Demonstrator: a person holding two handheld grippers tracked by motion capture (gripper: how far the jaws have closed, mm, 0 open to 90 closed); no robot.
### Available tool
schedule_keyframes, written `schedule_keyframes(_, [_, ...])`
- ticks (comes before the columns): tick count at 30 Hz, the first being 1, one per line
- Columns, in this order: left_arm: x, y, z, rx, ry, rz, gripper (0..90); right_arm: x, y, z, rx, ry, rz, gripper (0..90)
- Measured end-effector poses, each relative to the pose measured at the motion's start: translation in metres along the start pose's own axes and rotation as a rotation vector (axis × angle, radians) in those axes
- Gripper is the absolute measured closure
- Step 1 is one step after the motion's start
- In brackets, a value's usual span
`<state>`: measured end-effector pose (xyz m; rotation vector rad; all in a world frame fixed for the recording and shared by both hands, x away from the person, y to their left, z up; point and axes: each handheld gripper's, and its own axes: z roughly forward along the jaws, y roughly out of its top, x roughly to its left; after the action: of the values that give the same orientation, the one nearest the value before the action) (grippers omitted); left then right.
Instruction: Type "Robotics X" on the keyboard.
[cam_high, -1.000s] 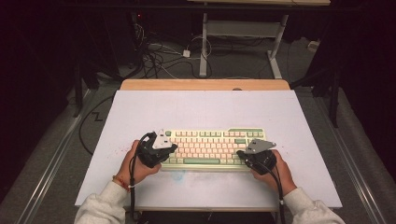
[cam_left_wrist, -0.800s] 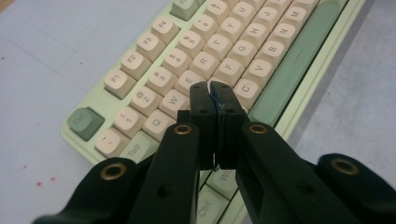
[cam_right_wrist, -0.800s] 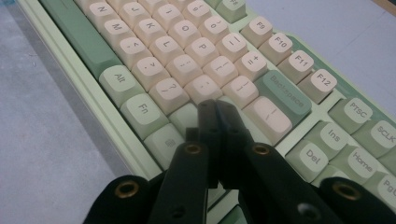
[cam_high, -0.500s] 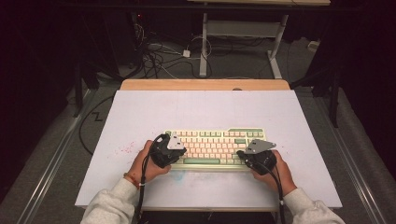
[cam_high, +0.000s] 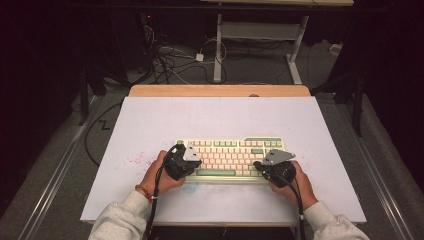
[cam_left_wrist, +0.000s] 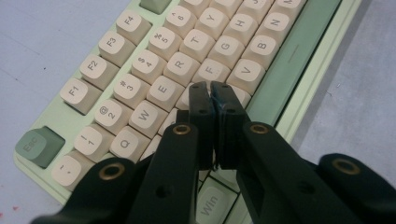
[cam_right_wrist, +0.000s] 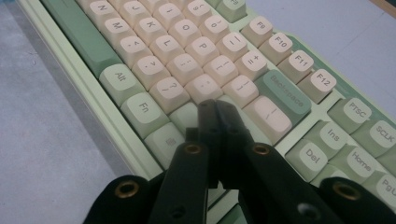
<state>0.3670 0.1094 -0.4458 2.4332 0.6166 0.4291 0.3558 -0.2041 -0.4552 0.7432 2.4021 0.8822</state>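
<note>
Left gripper view: left gripper (cam_left_wrist: 212, 91) closed, empty, tips over the keyboard (cam_left_wrist: 140, 70) near D/C. Right gripper (cam_right_wrist: 215, 108) likewise closed. Press one key squarely, descend vertically, avoid neighbours.

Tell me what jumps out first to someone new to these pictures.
A pale green keyboard with cream keys lies near the front of the white table. The left claw, shut, points down over the keys near F and V, and the right claw, also shut, sits near Backspace. Pink specks dot the table left of the keyboard.
</note>
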Motion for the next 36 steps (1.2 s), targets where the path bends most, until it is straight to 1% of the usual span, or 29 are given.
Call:
schedule_keyframes(5, [-0.002, 0.0, 0.0, 0.009, 0.001, 0.008, 85.7, 0.0, 0.0, 0.0, 0.002, 0.0, 0.002, 90.0])
schedule_keyframes(7, [-0.003, 0.0, 0.002, 0.014, 0.01, 0.011, 85.7, 0.0, 0.0, 0.0, 0.001, 0.001, -0.002, 90.0])
schedule_keyframes(8, [-0.004, 0.0, 0.004, 0.027, 0.011, 0.015, 86.5, 0.0, 0.0, 0.0, 0.002, 0.0, 0.001, 90.0])
schedule_keyframes(9, [-0.006, -0.001, 0.005, 0.025, 0.02, 0.027, 87.0, 0.0, 0.0, 0.0, 0.001, 0.0, -0.001, 90.0])
schedule_keyframes(12, [-0.007, 0.0, 0.004, 0.03, 0.02, 0.032, 87.0, 0.0, 0.0, 0.0, 0.002, 0.0, -0.002, 90.0])
schedule_keyframes(15, [-0.007, -0.001, 0.002, 0.015, 0.03, 0.024, 86.7, 0.0, 0.0, 0.0, 0.001, -0.001, -0.002, 90.0])
schedule_keyframes(18, [-0.006, 0.0, -0.003, -0.007, 0.038, 0.022, 86.4, 0.0, 0.001, -0.002, 0.003, -0.003, -0.005, 90.0])
schedule_keyframes(22, [-0.005, 0.001, -0.008, -0.03, 0.052, 0.021, 86.2, -0.002, 0.003, -0.006, -0.022, -0.007, 0.008, 90.0])
schedule_keyframes(24, [-0.004, 0.001, -0.01, -0.039, 0.051, 0.016, 86.0, -0.003, 0.004, -0.009, -0.034, -0.008, 0.011, 90.0])
schedule_keyframes(26, [-0.004, 0.001, -0.011, -0.048, 0.06, 0.015, 85.5, -0.003, 0.005, -0.011, -0.04, -0.011, 0.011, 90.0])
schedule_keyframes(28, [-0.004, 0.001, -0.012, -0.051, 0.061, 0.014, 84.9, -0.004, 0.006, -0.013, -0.049, -0.01, 0.014, 90.0])
schedule_keyframes(32, [-0.003, 0.0, -0.013, -0.059, 0.068, 0.013, 80.1, -0.005, 0.008, -0.017, -0.066, -0.011, 0.02, 90.0])
schedule_keyframes(34, [-0.004, 0.0, -0.013, -0.07, 0.078, 0.008, 77.9, -0.005, 0.009, -0.019, -0.076, -0.012, 0.022, 90.0])
schedule_keyframes(35, [-0.003, 0.0, -0.013, -0.072, 0.073, 0.01, 76.6, -0.006, 0.009, -0.02, -0.081, -0.012, 0.022, 90.0])
schedule_keyframes(36, [-0.004, -0.001, -0.013, -0.071, 0.08, 0.015, 73.8, -0.006, 0.01, -0.021, -0.085, -0.014, 0.024, 90.0])
